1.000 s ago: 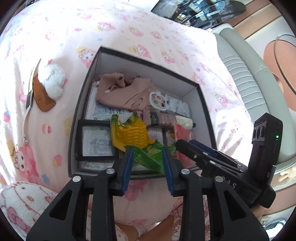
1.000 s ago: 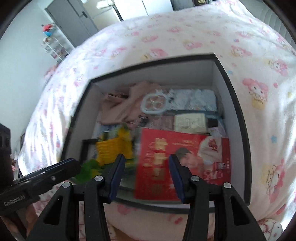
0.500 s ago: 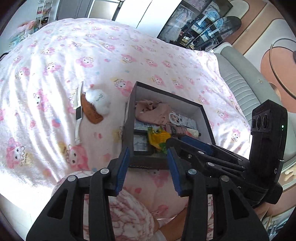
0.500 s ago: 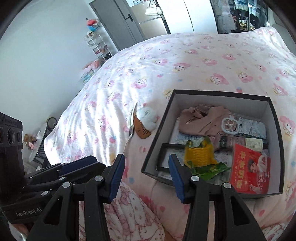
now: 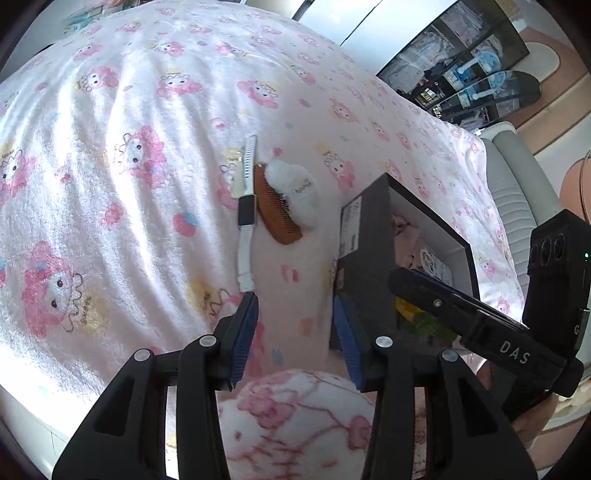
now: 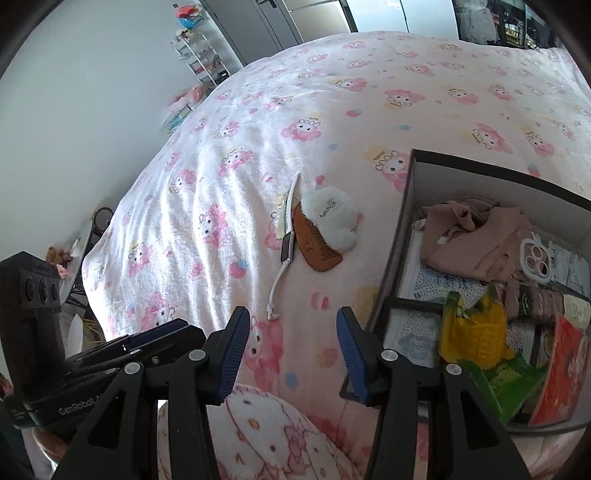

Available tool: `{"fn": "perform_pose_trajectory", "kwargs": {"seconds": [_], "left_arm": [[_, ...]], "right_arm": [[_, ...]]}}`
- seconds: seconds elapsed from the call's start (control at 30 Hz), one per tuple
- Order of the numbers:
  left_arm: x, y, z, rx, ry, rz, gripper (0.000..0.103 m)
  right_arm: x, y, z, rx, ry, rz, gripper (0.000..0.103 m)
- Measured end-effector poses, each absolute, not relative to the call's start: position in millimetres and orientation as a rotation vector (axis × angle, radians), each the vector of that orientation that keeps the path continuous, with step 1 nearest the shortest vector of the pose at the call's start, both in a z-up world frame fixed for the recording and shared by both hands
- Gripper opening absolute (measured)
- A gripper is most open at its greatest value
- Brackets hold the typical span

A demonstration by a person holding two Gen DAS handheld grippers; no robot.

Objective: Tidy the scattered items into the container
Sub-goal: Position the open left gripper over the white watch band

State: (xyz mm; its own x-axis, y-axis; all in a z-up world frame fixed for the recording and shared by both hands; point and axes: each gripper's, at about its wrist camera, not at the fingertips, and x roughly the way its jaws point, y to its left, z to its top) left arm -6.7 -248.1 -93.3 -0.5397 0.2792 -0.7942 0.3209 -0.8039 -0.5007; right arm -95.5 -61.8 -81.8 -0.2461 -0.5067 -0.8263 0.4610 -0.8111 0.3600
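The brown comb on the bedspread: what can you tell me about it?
The comb looks wooden, orange-brown, with a curved back and a row of fine teeth along one edge. It lies flat on the pink patterned bedspread, outside the box. A white fluffy puff overlaps its far end, and a white-strapped watch lies along its other side.

A bed [image 6: 258, 155] under a white blanket printed with pink cartoon figures fills the room, brightly lit. A plain pale wall [image 6: 92, 92] rises on one side, with a wire rack [image 6: 201, 51] and grey wardrobe doors [image 6: 280, 18] beyond. A grey padded headboard [image 5: 517, 177] and dark glass display shelves [image 5: 461, 74] stand on the other side.
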Motion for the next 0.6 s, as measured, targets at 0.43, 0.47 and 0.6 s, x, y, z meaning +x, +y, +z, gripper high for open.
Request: {"fn": "perform_pose_trajectory", "kwargs": {"seconds": [0.43,0.47,0.6], "left_arm": [[-39,-316,-183,1.644,1.283,-2.363,0.029],[-38,-317,-185,1.645,1.286,-2.366,0.029],[-35,-322,-194,1.649,1.339,-2.348,0.029]], "right_arm": [[-133,-150,-165,1.641,0.070,-1.870,0.044],[-134,-155,-172,1.658,0.092,-1.854,0.044],[-144,-172,-199,1.732,0.114,-1.770,0.044]]}}
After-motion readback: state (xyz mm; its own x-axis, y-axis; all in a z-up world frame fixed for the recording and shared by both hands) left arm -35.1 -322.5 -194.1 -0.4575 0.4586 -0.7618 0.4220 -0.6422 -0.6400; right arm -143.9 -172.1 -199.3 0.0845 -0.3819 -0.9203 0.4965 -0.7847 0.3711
